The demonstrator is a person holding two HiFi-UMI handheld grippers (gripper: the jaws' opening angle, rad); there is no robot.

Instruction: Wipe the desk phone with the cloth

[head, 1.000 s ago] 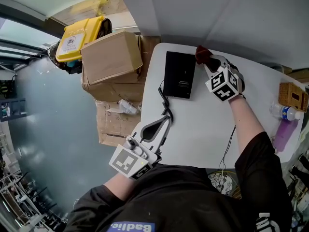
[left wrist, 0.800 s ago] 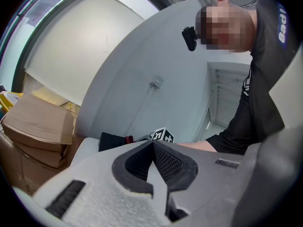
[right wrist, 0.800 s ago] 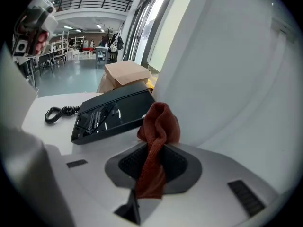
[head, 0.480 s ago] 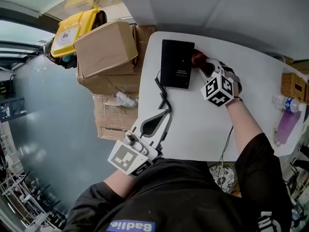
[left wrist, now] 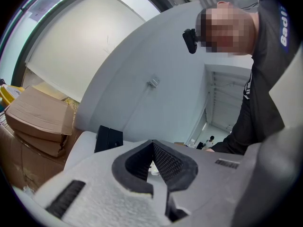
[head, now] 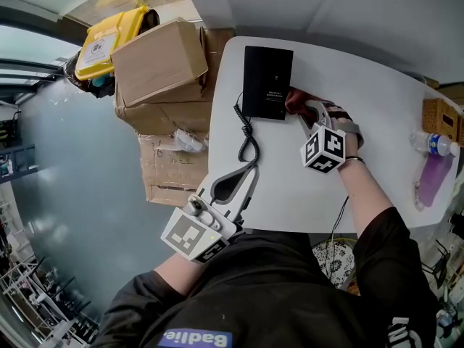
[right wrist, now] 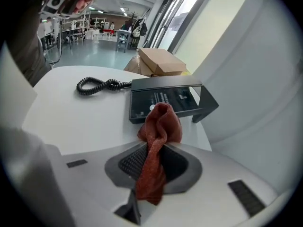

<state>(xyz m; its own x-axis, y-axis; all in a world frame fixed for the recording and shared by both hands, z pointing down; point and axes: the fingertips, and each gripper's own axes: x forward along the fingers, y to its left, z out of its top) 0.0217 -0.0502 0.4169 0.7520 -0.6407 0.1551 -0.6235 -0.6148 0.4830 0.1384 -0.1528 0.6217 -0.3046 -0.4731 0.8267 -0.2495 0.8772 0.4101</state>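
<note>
The black desk phone (head: 267, 82) lies flat at the far left of the white table (head: 370, 93). My right gripper (head: 303, 109) sits at the phone's near right corner, shut on a red cloth (head: 295, 100) that touches the phone's edge. In the right gripper view the cloth (right wrist: 160, 123) bunches up from the jaws of the right gripper (right wrist: 158, 148) in front of the phone (right wrist: 163, 100). The coiled cord (head: 246, 138) runs toward my left gripper (head: 233, 185), which rests shut near the table's front edge; the cord's end is hidden. The left gripper (left wrist: 152, 150) holds nothing visible.
Cardboard boxes (head: 156, 64) and a yellow bin (head: 116, 38) stand left of the table. At the table's right end are a wooden box (head: 438, 118), a water bottle (head: 435, 143) and a purple object (head: 429, 183). A wall runs behind the table.
My right gripper has carried the cloth from the phone's far right corner down along its right side to the near corner. The left gripper has stayed put.
</note>
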